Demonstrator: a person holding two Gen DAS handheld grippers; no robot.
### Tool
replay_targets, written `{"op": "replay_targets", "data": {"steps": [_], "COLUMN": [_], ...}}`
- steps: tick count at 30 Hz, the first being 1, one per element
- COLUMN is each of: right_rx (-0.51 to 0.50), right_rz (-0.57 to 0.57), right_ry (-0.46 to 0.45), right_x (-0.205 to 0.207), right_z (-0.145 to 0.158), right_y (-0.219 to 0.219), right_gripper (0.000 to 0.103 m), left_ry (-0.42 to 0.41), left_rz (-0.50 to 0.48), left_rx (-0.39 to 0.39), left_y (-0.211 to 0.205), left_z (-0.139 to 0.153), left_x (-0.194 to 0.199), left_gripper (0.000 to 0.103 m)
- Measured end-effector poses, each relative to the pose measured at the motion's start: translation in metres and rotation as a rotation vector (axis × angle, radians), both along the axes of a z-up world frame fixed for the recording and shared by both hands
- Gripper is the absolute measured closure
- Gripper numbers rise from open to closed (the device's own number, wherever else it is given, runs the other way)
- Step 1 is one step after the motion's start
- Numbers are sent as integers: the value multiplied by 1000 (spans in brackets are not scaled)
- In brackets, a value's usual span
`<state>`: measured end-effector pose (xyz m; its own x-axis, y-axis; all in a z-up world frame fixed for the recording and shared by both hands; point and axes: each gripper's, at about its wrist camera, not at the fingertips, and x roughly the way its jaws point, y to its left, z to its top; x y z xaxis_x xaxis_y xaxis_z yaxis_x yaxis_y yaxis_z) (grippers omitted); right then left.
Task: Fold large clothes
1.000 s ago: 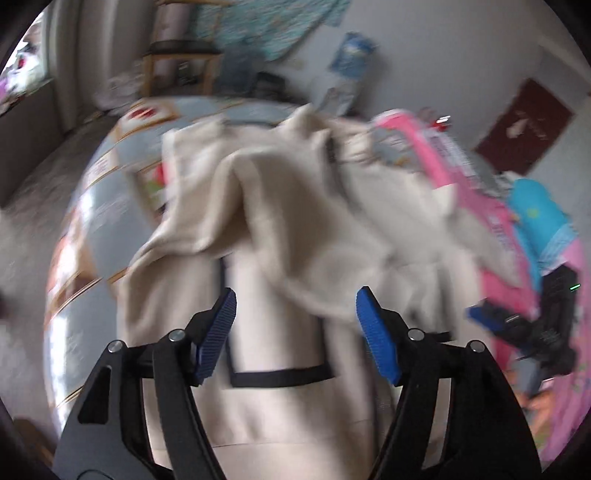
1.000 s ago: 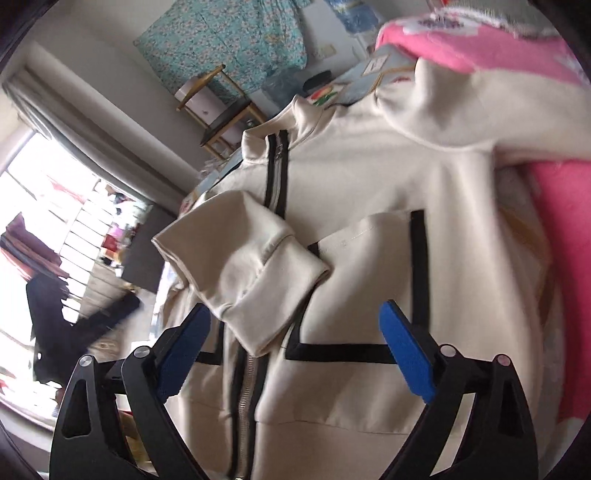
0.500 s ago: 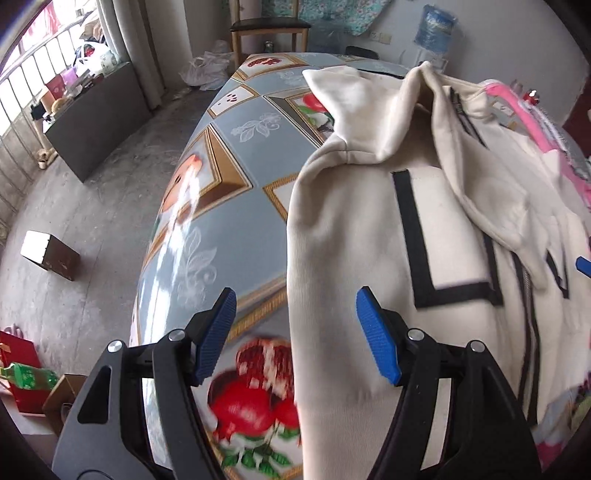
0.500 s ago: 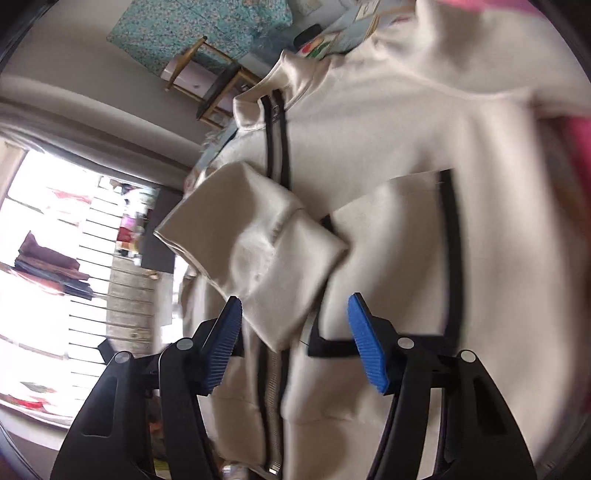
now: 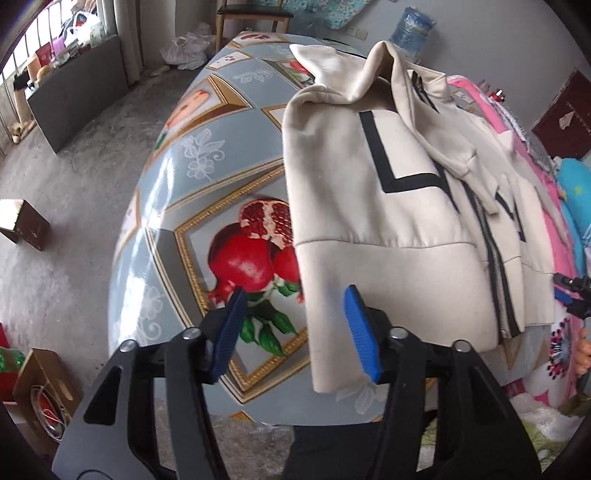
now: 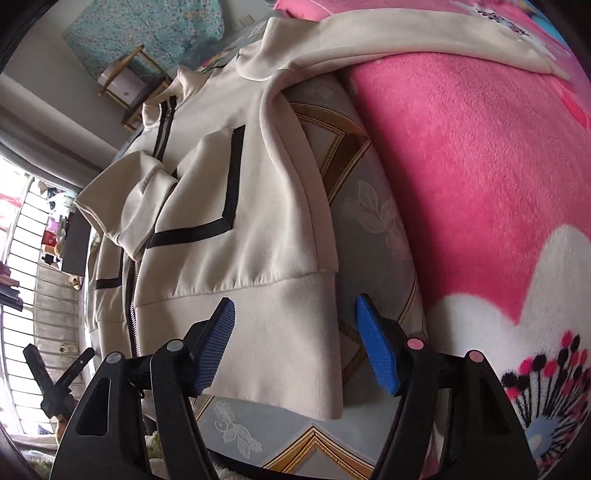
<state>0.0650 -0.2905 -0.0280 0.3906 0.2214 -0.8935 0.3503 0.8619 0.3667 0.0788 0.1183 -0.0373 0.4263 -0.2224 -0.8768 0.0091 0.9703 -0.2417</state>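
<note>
Jacket (image 5: 388, 229) flat on table (image 5: 207, 155), zip side up, long axis running away from both grippers. Left gripper (image 5: 295, 328) wide open, empty, straddling left hem corner. Right gripper (image 6: 295, 343) likewise over right hem corner. Contact probably none; both equally near.

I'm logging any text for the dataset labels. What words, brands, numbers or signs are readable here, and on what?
None can be read.
Water bottle against the far wall: it has a blue label, too blurred to read.
Cream jacket: only black trim, no print visible.
Pink blanket: a small dark print near its top edge, too small to read.
Tablecloth: fruit and flower pictures only.
</note>
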Motion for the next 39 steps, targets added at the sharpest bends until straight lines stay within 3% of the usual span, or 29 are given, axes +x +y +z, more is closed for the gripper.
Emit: {"op": "replay_targets", "data": {"steps": [2,4,7,10,12,13,15,18,21,23,26,29,31,35,37,39], "right_rx": [14,28,39,-22,-66,-77,-91,-131,-161,-194,-190,-198,-182,-217,-183,-75], "right_rz": [11,19,27,34,44,47,58,81,114,133,124,75,21,-11,-3,55], "right_ry": [4,10,11,8,7,10,-5,-81,-143,-140,-39,144,209,140,72,-17], "right_x": [-8,-16,-25,-30,-28,-28,-27,-32,-43,-51,-60,-61,-61,-58,-49,-28], "right_z": [-2,-5,-9,-11,-11,-10,-1,38,76,88,64,14,5,43,62,76], "right_y": [3,8,19,24,28,29,32,36,42,47,41,22,8,0,2,13], "right_gripper": [37,37,42,51,79,87,93,94,94,94,94,91,80,51,49,48], "left_ry": [5,10,2,-23,-54,-60,-94,-208,-254,-244,-139,8,31,-30,-64,-80], "left_rz": [-9,-16,-15,-16,-27,-30,-32,-45,-71,-92,-105,-103,-79,-28,-3,10], "left_rx": [-28,-49,-39,-16,59,85,160,183,108,136,185,209,204,189,193,172], "left_y": [-2,-6,-12,-16,-25,-28,-35,-30,-19,-21,-24,-19,-12,7,17,21], "left_z": [-1,-3,-3,-3,-3,-2,9,53,94,103,77,17,2,25,37,40], "left_x": [-3,-4,-5,-1,2,3,2,-12,-32,-43,-52,-50,-50,-49,-46,-39], "left_gripper": [67,85,85,87,90,96,99,99,99,99,99,98,93,88,85,84]}}
